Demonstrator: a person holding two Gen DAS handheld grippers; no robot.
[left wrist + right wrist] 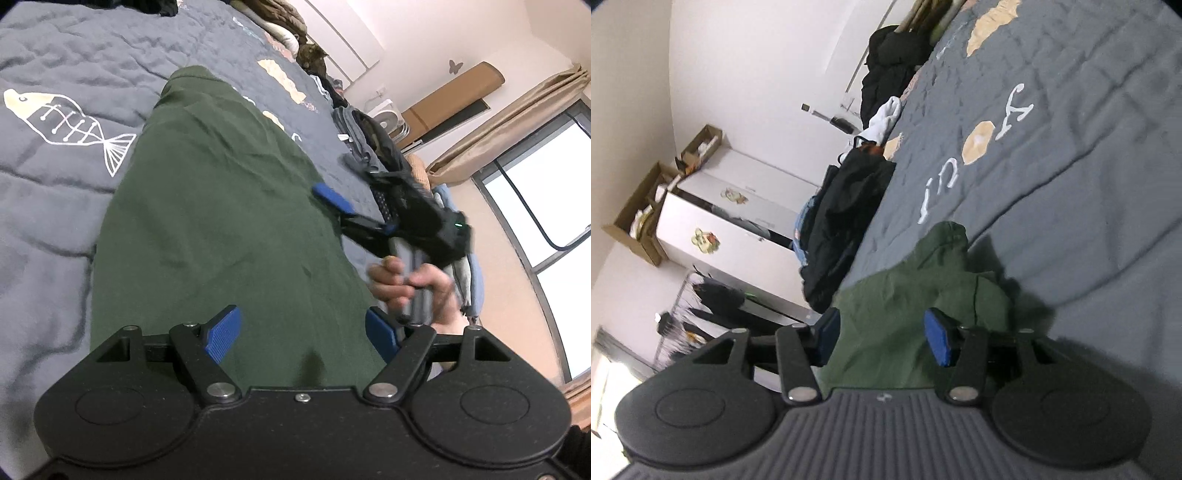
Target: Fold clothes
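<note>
Bedroom scene: grey quilted bedspread (48, 221) with a fish print carries a dark green garment (221, 206), spread long and mostly flat, low wrinkles across it. From the right wrist view one end of the garment looks bunched, with a seam edge showing; can't tell if it's a sleeve or a hem. Left gripper (303, 336) hovers over the near end of the garment, fingers spread wide, nothing between them. Right gripper (882, 339) sits low over the garment's side edge nearest a dark clothes pile (846, 218), jaws apart, pinching nothing; a hand (413, 288) holds its grip. Fabric looks like soft, light knit: limp, drapes, won't hold a crease, may drag on the quilt. Best hold is probably a pinch at edge or corner, both layers if doubled. The laid-out shape fits either spread for folding or part-folded lengthwise; can't tell which.
</note>
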